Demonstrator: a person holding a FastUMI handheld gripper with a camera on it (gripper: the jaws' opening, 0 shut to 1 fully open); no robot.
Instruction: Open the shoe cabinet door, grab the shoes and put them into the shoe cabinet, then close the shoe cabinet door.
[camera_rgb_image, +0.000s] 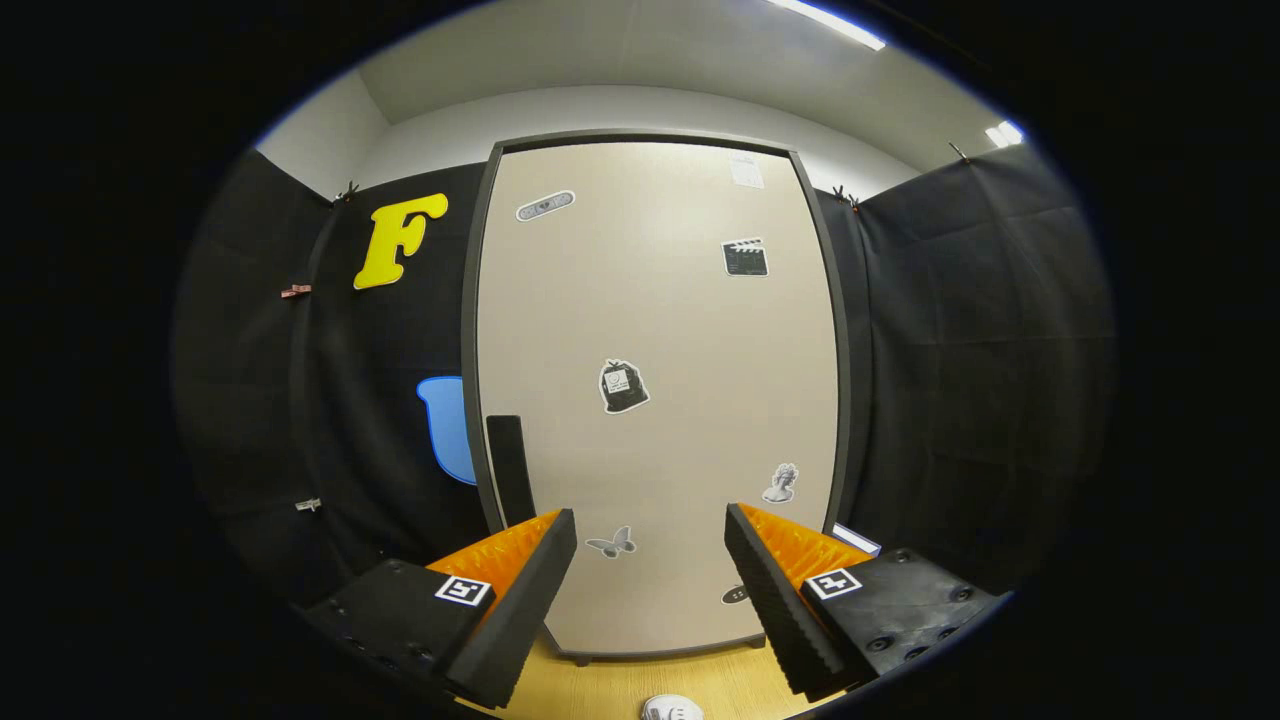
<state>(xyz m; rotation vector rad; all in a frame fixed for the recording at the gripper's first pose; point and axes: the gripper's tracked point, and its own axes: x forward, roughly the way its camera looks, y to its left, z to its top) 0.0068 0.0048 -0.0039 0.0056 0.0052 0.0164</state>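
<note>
Gripper view: the gripper (650, 560) is facing the shoe cabinet (655, 400) head-on, fingers standing wide apart and holding nothing. The cabinet door (680, 330) is sitting closed, a beige panel in a dark frame, upright on short feet on the wooden floor (600, 690). A black vertical handle (510, 468) is sitting on the door's left edge, just beyond the left finger (530, 590) and slightly above its tip; not touching. The right finger (775, 590) is pointing at the door's lower right part. Stickers are dotting the door: a dark bag-shaped sticker (622, 386) mid-panel, a clapperboard sticker (745, 257) upper right, a bust sticker (781, 483) near the right finger, a butterfly sticker (611, 543) between the fingers. A white item (672, 708), likely a shoe but too cropped to tell, is lying on the floor below and between the fingers, in front of the cabinet. Black cloth walls are flanking the cabinet on both sides.
</note>
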